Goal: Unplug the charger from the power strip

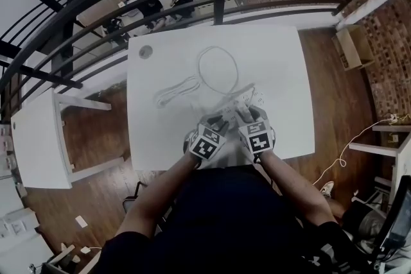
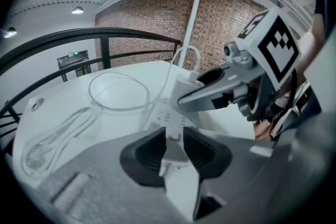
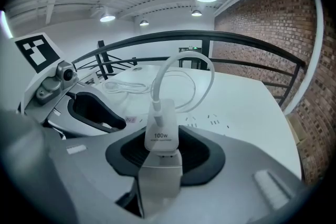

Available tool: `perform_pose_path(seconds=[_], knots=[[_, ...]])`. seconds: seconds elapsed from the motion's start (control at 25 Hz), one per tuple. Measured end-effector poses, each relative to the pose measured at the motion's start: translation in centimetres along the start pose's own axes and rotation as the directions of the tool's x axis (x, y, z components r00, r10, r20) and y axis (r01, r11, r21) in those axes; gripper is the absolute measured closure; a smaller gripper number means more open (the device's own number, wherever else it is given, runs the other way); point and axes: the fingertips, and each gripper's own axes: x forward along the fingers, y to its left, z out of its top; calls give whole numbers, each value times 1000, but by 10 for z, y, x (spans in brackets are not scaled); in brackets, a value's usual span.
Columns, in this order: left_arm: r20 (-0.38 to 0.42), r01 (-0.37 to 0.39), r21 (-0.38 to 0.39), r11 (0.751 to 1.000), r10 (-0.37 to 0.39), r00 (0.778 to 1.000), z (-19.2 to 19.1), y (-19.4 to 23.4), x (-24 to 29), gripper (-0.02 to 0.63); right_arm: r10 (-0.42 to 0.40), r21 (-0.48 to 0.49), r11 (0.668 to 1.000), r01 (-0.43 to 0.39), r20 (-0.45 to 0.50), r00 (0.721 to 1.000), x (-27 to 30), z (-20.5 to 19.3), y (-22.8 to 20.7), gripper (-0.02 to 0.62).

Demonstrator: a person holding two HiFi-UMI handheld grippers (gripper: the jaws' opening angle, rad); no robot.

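Left fingers (image 2: 140, 157): narrow, pressed on the near end of the white power strip (image 2: 169, 119) – nothing else between them.
Right fingers (image 3: 199, 152): closed on both sides of the white charger (image 3: 160, 132) (marked "100w").
Charger: upright between the right pads, thick white cable (image 3: 184, 56) rising from its top in a loop; plug end hidden by the jaws.
Power strip: flat on the white table (image 1: 282, 74), near the front edge.
Left gripper (image 1: 220, 119), right gripper (image 1: 247, 113): just beside each other, both over the strip.
Further back: bundled white cable (image 1: 176, 92) – apart from the strip.
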Motion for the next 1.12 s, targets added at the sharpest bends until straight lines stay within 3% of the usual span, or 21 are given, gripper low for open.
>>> perform_pose_path(seconds=[0.48, 0.72, 0.88, 1.12], knots=[[27, -51, 6, 999, 50, 998, 0, 3, 1, 529, -6, -42, 999, 6, -22, 1000, -1, -1, 1, 453], [6, -74, 50, 996, 73, 997, 2, -1, 2, 526, -18, -35, 999, 18, 0, 1000, -6, -1, -2, 454], [3, -75, 54, 996, 75, 997, 1, 1, 0, 525, -33, -94, 995, 34, 10, 999, -8, 4, 3, 454], [-4, -72, 65, 995, 72, 997, 2, 0, 1, 525, -30, -44, 999, 31, 13, 999, -9, 4, 1, 454]])
